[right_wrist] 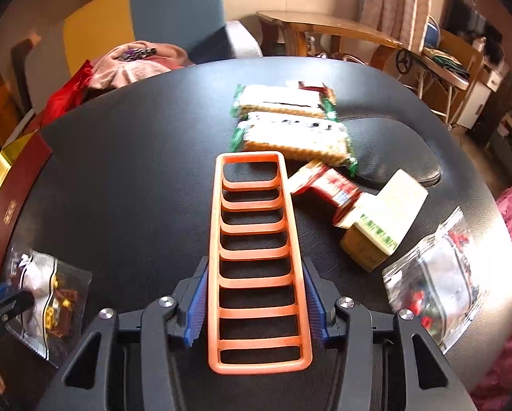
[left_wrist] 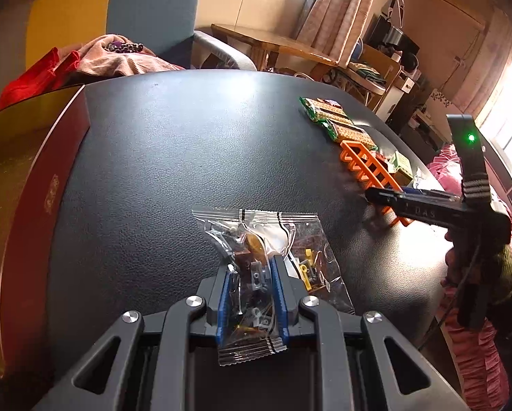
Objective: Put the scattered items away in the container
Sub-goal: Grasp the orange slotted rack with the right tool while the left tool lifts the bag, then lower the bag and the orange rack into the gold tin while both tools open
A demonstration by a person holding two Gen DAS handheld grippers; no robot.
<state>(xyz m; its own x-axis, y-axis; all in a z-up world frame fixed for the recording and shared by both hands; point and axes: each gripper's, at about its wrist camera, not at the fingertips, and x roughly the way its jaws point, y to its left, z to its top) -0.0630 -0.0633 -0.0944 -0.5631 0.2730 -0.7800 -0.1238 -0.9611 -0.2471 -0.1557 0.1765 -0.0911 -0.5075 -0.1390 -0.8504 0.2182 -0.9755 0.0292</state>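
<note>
My left gripper (left_wrist: 252,267) is shut on a clear bag of small toy bricks (left_wrist: 252,294), held just over the black table (left_wrist: 160,157). A second clear brick bag (left_wrist: 311,257) lies under and beside it. My right gripper (right_wrist: 256,274) is shut on an orange slatted rack (right_wrist: 252,250), held low over the table; it also shows in the left wrist view (left_wrist: 369,174). The container, a dark red box with a gold inside (left_wrist: 33,188), stands at the table's left edge and shows in the right wrist view (right_wrist: 12,185).
Green wafer packs (right_wrist: 290,126), a red packet (right_wrist: 328,188), a cream and green box (right_wrist: 379,222) and another clear brick bag (right_wrist: 434,274) lie on the right of the table. Clothes (left_wrist: 84,61) and a blue chair (left_wrist: 153,13) are behind it.
</note>
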